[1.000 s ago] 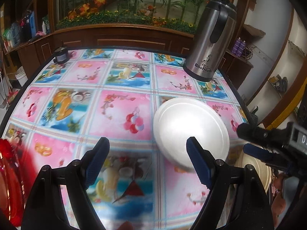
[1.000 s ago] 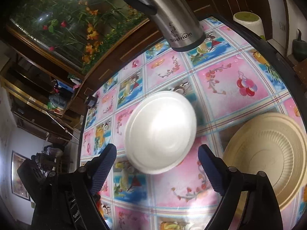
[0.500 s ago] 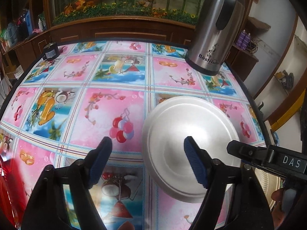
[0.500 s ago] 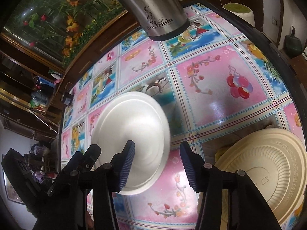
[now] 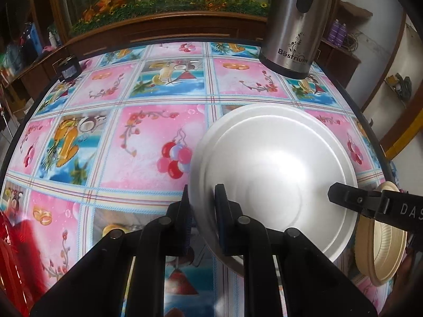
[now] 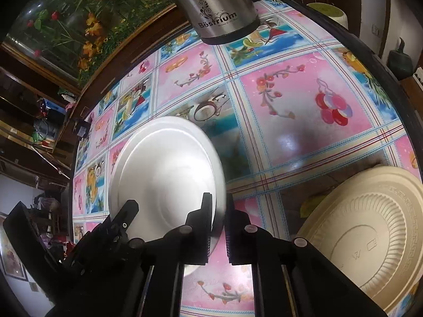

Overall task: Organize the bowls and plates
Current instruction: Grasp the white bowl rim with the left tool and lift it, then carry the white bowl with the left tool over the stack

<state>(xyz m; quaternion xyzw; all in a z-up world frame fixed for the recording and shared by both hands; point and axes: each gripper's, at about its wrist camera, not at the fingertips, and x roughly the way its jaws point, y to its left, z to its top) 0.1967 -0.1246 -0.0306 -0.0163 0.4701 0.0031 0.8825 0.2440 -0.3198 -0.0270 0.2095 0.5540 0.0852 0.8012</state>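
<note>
So, left wrist view: the left gripper (image 5: 202, 206) is clamped on the white bowl's (image 5: 275, 169) near-left rim, in front of the steel flask (image 5: 293, 23); half a second ago it was spread wide. Right wrist view: the right gripper (image 6: 218, 216) pinches the opposite rim, probably sharing the lift toward the cream plate (image 6: 370, 237).

Your right gripper (image 6: 218, 227) pinches right rim of white plate (image 6: 164, 174), jaws nearly closed on it. Left gripper (image 6: 124, 219) touches plate's left edge. Cream ribbed plate (image 6: 370, 240) sits at right on floral tablecloth (image 6: 290, 100). Steel kettle (image 6: 219, 8) stands beyond.
</note>
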